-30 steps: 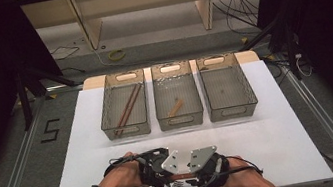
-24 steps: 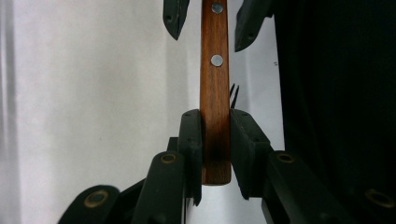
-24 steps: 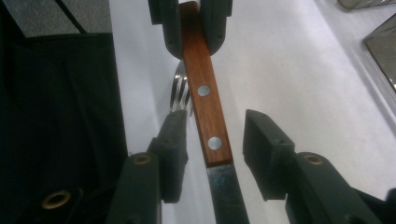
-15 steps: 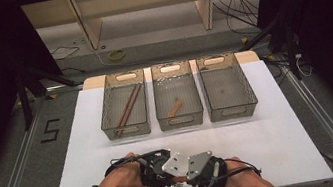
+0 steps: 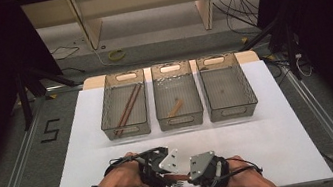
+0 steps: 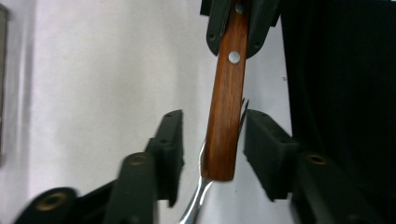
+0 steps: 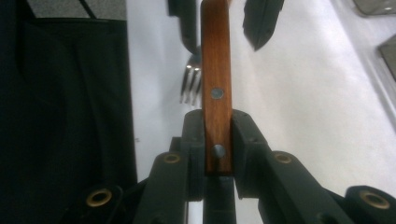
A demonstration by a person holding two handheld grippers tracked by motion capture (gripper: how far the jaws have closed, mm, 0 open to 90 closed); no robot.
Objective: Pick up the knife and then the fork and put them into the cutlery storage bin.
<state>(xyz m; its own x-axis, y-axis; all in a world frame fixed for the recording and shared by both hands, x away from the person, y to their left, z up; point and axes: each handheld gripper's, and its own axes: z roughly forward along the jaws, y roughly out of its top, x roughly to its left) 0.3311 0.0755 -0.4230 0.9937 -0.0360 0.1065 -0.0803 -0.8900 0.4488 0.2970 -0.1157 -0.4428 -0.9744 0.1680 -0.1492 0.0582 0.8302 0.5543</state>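
A wooden handle with metal rivets (image 7: pixel 216 70) is held level between my two grippers near the table's front edge (image 5: pixel 180 176). My right gripper (image 7: pixel 217 121) is shut on one end of it, and its jaws have just been closing. My left gripper (image 6: pixel 212 121) stands open around the other end (image 6: pixel 224 140). Its jaws have just been opening and both pads are clear of the wood. A metal fork (image 7: pixel 191 84) lies on the white table under the handle, its tines (image 5: pixel 176 185) toward the right gripper. In the high view the left gripper (image 5: pixel 167 174) faces the right gripper (image 5: pixel 190 176).
Three clear bins stand in a row at mid-table. The left bin (image 5: pixel 107 118) holds brown chopsticks (image 5: pixel 126 110), the middle bin (image 5: pixel 162 109) holds a short wooden piece (image 5: pixel 175 108), and the right bin (image 5: pixel 250 93) stands beside them. White tabletop (image 5: pixel 272 132) lies between bins and hands.
Both hands have kept their place at the front edge. The high view shows no clear shift of the handle or the fork.
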